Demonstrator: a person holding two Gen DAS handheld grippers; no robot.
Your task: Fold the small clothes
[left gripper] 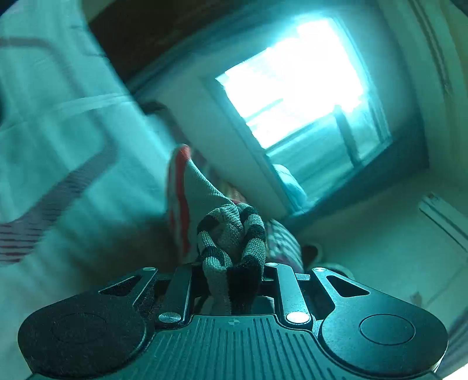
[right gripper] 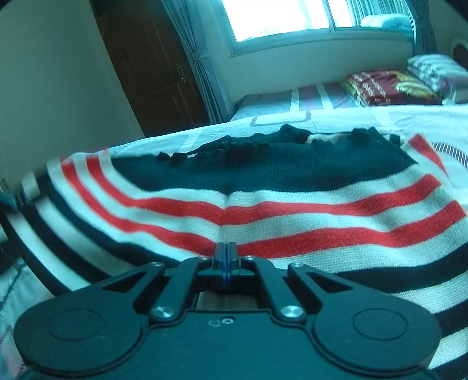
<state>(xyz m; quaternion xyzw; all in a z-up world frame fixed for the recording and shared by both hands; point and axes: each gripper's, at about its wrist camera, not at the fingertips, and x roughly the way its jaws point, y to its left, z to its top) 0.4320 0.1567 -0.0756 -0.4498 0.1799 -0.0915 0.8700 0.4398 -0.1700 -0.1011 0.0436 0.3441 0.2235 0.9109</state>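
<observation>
A knit sweater (right gripper: 263, 204) with red, white and black stripes and a dark upper part lies spread on the bed (right gripper: 424, 119). My right gripper (right gripper: 225, 251) is shut, its tips pressed together at the sweater's near edge; whether it pinches the fabric I cannot tell. My left gripper (left gripper: 234, 280) is shut on a bunched black-and-white striped part of the sweater (left gripper: 231, 233), lifted off the bed. The rest of the sweater hangs away from it, showing red stripes (left gripper: 181, 190).
The white bedspread with grey lines (left gripper: 58, 117) fills the left of the left wrist view. Folded blankets and pillows (right gripper: 389, 84) lie at the bed's far right. A window (right gripper: 278, 17), curtains and a brown door (right gripper: 152, 67) stand behind.
</observation>
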